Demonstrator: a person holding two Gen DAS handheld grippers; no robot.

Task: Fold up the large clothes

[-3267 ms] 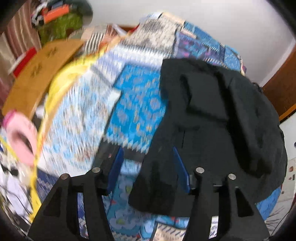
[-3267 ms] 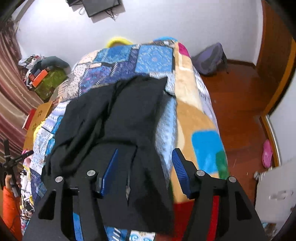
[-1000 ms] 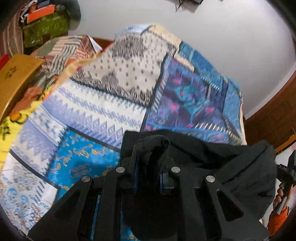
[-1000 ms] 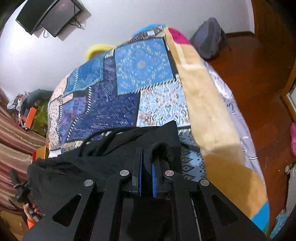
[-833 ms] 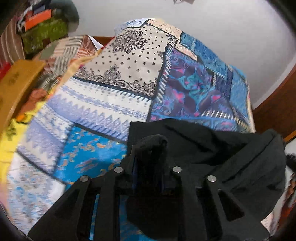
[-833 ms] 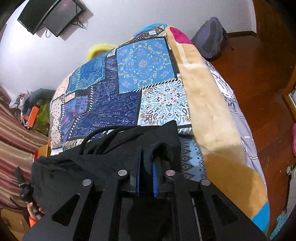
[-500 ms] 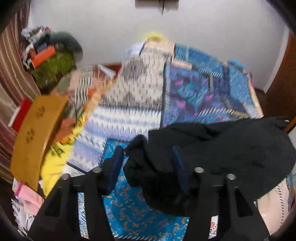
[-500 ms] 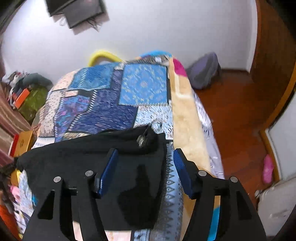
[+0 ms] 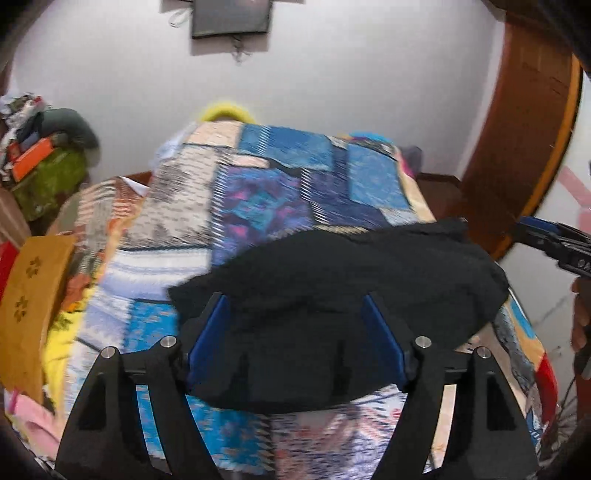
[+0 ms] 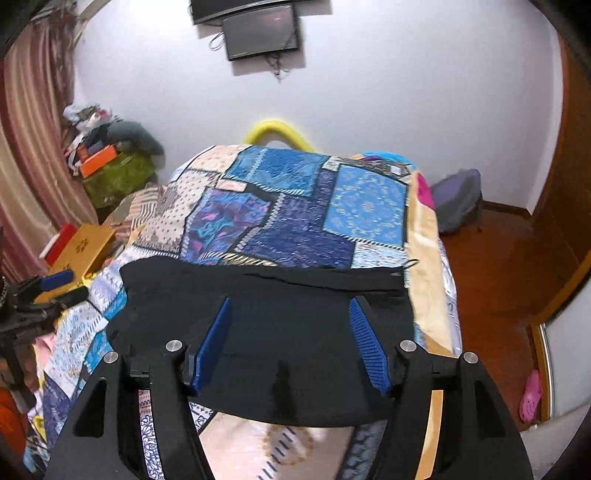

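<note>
A black garment (image 9: pixel 332 295) lies folded across the near end of the patchwork bed cover (image 9: pixel 258 192); it also shows in the right wrist view (image 10: pixel 277 295) as a wide flat band on the cover (image 10: pixel 295 221). My left gripper (image 9: pixel 295 306) is open and empty, raised above the garment's left part. My right gripper (image 10: pixel 290 306) is open and empty, raised above its right part. The right gripper also shows at the right edge of the left wrist view (image 9: pixel 554 243), and the left gripper at the left edge of the right wrist view (image 10: pixel 44 288).
A wooden stool (image 10: pixel 81 247) and piled clothes (image 10: pixel 110 162) stand left of the bed. A grey backpack (image 10: pixel 458 199) lies on the wood floor at the right. A screen (image 10: pixel 262 33) hangs on the far wall. A pink slipper (image 10: pixel 532 395) lies by the door.
Both grippers were shut on the garment's far edge a second ago. They have let go, opened and pulled back and up; the garment now lies flat on the bed.
</note>
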